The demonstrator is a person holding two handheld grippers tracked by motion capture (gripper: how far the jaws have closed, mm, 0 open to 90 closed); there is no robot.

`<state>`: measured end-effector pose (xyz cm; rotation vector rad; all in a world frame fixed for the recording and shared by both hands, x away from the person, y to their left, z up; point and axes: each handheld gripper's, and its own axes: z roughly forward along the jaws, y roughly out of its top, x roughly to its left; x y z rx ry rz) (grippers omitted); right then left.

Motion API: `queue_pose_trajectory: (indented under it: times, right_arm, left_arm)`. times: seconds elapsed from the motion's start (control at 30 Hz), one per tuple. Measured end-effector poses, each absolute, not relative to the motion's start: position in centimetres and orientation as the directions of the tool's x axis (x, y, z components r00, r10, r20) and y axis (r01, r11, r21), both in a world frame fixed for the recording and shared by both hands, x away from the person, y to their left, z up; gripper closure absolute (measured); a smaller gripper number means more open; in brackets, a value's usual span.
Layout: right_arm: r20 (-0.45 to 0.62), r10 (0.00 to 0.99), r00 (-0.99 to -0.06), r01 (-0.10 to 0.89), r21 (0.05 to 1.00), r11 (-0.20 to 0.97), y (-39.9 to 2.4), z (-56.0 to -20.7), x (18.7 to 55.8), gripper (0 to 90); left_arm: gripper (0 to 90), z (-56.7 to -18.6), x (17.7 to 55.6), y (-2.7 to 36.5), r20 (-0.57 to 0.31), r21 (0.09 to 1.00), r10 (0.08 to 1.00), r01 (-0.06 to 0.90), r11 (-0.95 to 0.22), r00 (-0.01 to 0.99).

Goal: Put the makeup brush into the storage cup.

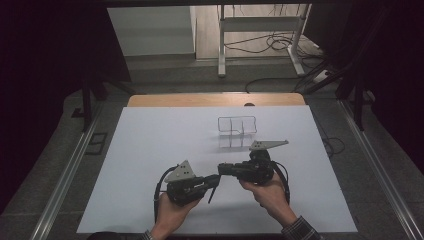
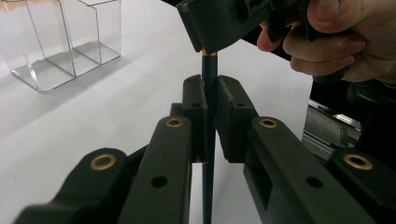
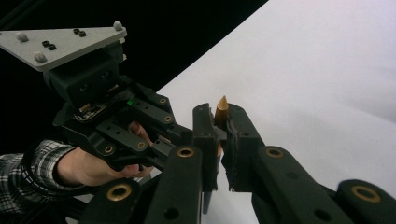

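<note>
The pencil is held in the air above the near middle of the white desk, clamped by both tongs at once. The left tongs are clenched on its dark shaft, and the right tongs are clenched on its sharpened end, the jaws pressed against it on both sides. In the right gripper view the tan wooden tip is seen rising just above the closed jaws. The pencil is slim and dark blue, with a narrow gold band near the top. Bare desk surface lies open on all sides of the hands. A clear plastic divided holder stands toward the far edge, well apart from the tongs. The desk's side edges are well off.
</note>
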<state>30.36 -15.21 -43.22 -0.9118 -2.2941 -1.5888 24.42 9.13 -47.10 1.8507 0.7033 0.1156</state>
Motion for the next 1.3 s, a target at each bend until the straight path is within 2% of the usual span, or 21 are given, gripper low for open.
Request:
queue_pose_trajectory:
  times: [0.17,0.23,0.4,0.9,1.07,1.3]
  right_arm:
    - [0.483,0.375,-0.791,0.584,0.778,0.231,-15.2,-43.1,30.3,83.8]
    - [0.461,0.388,-0.798,0.57,0.787,0.236,-15.3,-43.0,30.2,83.9]
    - [0.442,0.409,-0.799,0.56,0.793,0.237,-15.9,-42.8,30.3,83.8]
    - [0.387,0.445,-0.808,0.532,0.803,0.268,-16.0,-42.6,30.3,83.8]
    - [0.38,0.45,-0.808,0.528,0.806,0.267,-16.1,-42.5,30.3,83.8]
    - [0.367,0.463,-0.807,0.523,0.808,0.27,-16.3,-42.5,30.3,83.8]
  left_arm:
    - [80.9,-47.1,24.4,9.3,-0.244,0.885,0.521,0.408,-0.226,0.818]
    - [75.2,-47.1,24.4,9.4,-0.249,0.879,0.519,0.415,-0.233,0.818]
    - [67.6,-47.1,24.3,9.5,-0.232,0.871,0.525,0.415,-0.262,0.819]
    - [49.7,-47.5,24.4,10.7,-0.243,0.839,0.547,0.457,-0.296,0.801]
    - [38.7,-47.6,24.2,11.1,-0.225,0.826,0.561,0.462,-0.324,0.796]
    - [30.1,-47.9,24.0,11.7,-0.231,0.805,0.578,0.487,-0.338,0.783]
